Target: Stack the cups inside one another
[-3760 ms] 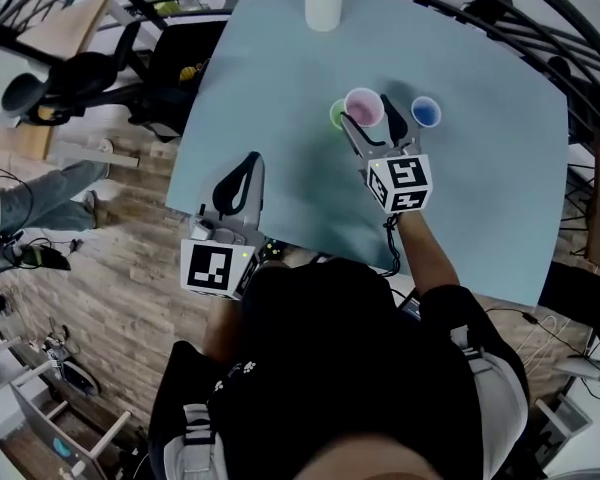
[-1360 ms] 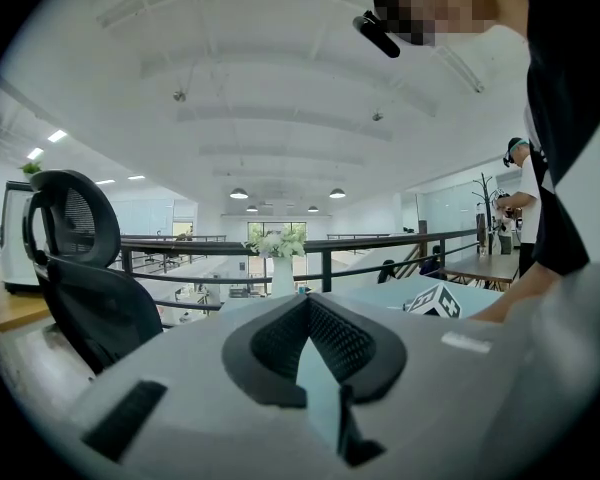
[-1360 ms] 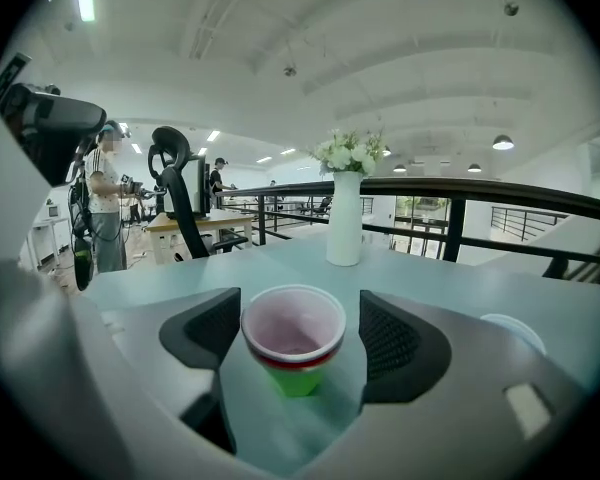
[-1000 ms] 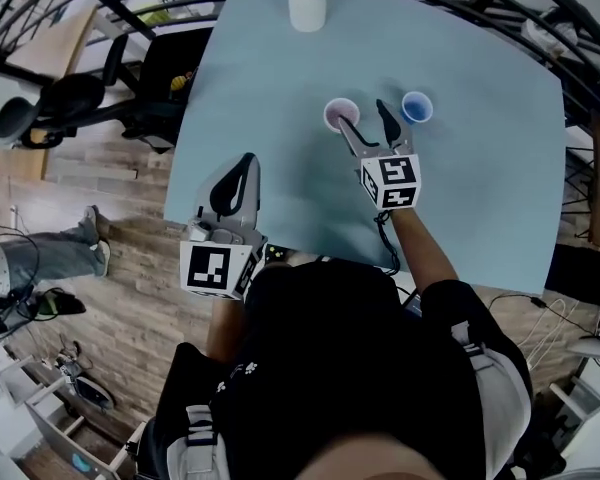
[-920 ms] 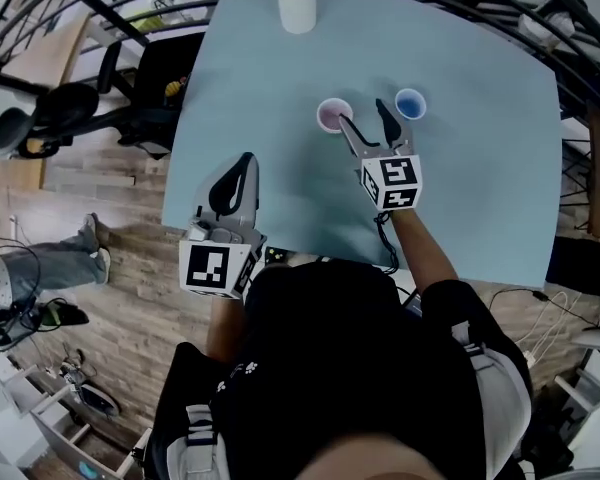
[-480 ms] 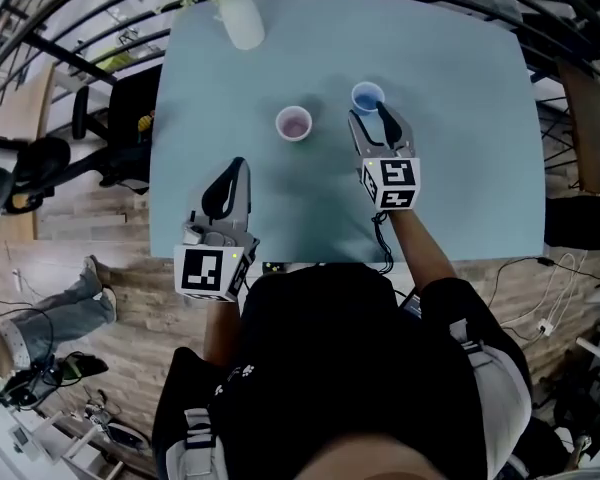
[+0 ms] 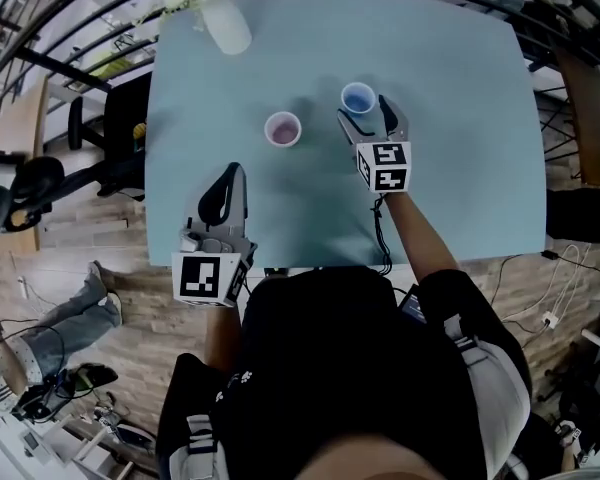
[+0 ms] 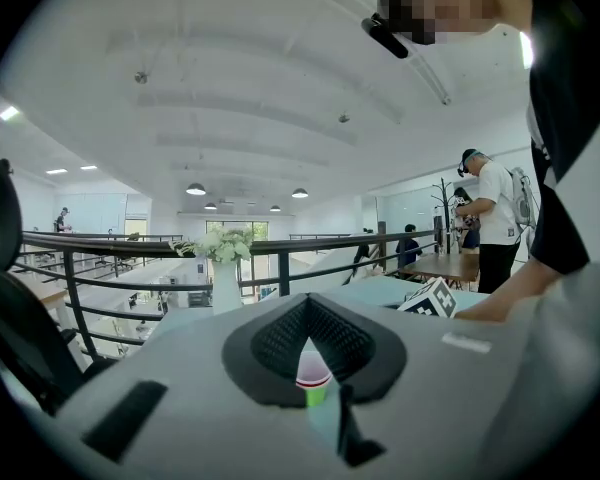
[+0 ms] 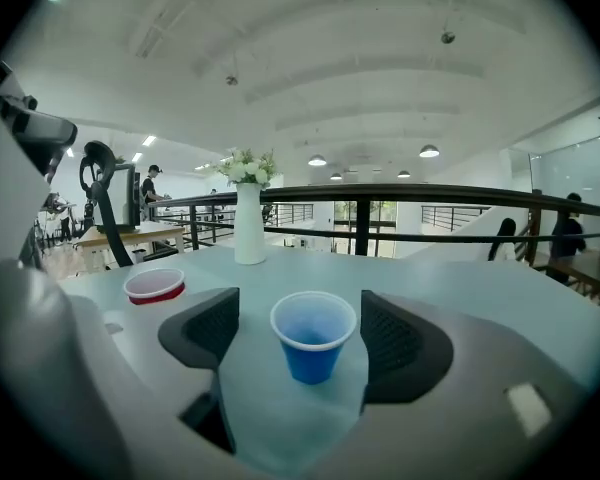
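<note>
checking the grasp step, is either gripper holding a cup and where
Nothing is held. On the right gripper the jaws have just been opening and flank the blue cup without touching. The left gripper is shut, empty.

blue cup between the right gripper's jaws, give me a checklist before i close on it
1. Small blue plastic cup upright on the pale blue table: ok.
2. Cup centred between the jaws of the right gripper, which have just been opening: ok.
3. Grip made: not ok, gaps on both sides of the cup.
4. Red plastic cup, nested in green cup, upright and apart: ok.
5. Left gripper shut, empty, clear: ok.
</note>
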A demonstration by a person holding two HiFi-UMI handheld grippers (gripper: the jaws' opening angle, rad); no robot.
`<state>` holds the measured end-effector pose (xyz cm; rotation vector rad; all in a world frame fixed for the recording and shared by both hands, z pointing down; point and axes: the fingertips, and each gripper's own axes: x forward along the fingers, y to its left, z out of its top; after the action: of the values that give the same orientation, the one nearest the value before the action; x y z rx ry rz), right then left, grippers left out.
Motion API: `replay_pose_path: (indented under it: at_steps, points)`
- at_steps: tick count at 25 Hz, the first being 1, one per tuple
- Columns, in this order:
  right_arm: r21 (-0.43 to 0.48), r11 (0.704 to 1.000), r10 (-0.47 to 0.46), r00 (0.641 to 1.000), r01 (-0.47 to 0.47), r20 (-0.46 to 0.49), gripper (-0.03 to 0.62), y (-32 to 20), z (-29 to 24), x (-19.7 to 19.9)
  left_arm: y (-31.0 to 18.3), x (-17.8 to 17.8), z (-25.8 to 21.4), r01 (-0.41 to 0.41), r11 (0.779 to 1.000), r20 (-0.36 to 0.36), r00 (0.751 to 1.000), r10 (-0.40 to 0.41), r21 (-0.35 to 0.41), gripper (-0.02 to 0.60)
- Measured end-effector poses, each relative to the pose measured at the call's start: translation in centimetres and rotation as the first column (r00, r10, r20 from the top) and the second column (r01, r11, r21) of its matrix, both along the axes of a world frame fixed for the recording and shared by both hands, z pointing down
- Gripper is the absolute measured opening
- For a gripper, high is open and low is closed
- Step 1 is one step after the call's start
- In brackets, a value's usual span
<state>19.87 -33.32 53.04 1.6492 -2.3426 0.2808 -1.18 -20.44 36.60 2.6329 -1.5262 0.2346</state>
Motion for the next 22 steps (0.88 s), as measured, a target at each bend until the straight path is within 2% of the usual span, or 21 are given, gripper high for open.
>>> replay_pose_path:
  at_steps: [17,22]
  points:
    - [-0.046,0.999,-0.016,0.997,0.012,-0.081,0.413,-3.3,3.1,-0.8,1.5,-4.0,1.0,0.107,0.994,0.023,0.994,-0.107,-0.023,-0.008]
    - [-0.044,0.999,0.001,0.996,-0.004,-0.084,0.374,-3.5,3.2,-0.5,2.0,-4.5,1.0,0.122,0.992,0.026,0.992,-0.122,-0.022,-0.008]
